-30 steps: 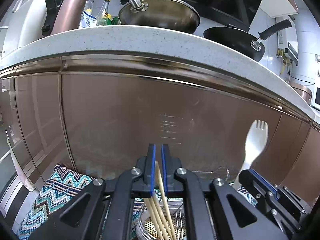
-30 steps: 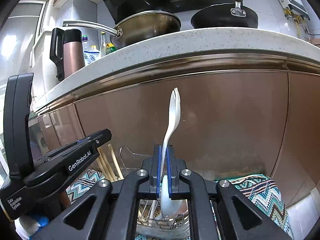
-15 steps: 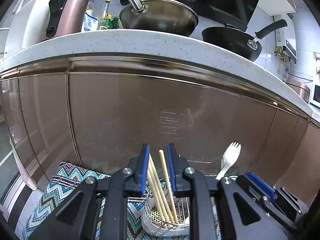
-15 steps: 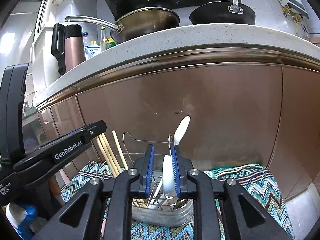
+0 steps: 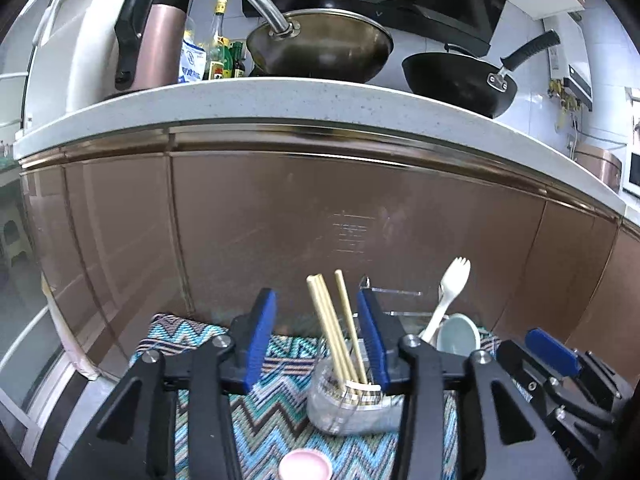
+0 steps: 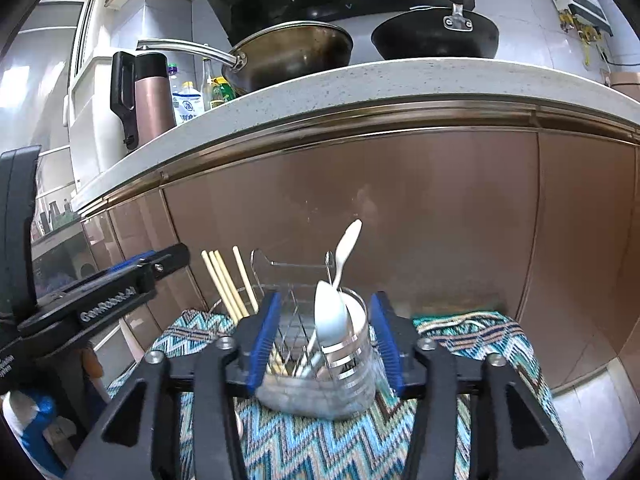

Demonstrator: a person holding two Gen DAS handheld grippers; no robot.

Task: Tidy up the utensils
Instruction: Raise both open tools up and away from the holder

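Observation:
A metal wire utensil holder [image 5: 352, 408] [image 6: 320, 384] stands on a zigzag-patterned cloth [image 5: 276, 424] [image 6: 320, 444]. Wooden chopsticks [image 5: 332, 324] [image 6: 224, 284] stand in its left part. A white spork [image 5: 446, 296] [image 6: 346, 248] and a pale spoon [image 5: 458, 336] [image 6: 330, 316] stand in its right part. My left gripper [image 5: 316, 336] is open and empty, its jaws either side of the chopsticks without touching. My right gripper [image 6: 324, 340] is open and empty, its jaws either side of the spoon.
A brown cabinet front [image 5: 280, 220] rises right behind the holder under a white counter edge [image 5: 280, 100]. On the counter stand a steel pan [image 5: 320, 48], a black pan [image 5: 456, 80] and a copper thermos [image 5: 156, 40]. A pink round lid [image 5: 304, 464] lies on the cloth.
Both grippers were shut, the left on the chopsticks and the right on the spork. Both lowered them into the holder, opened and drew back.

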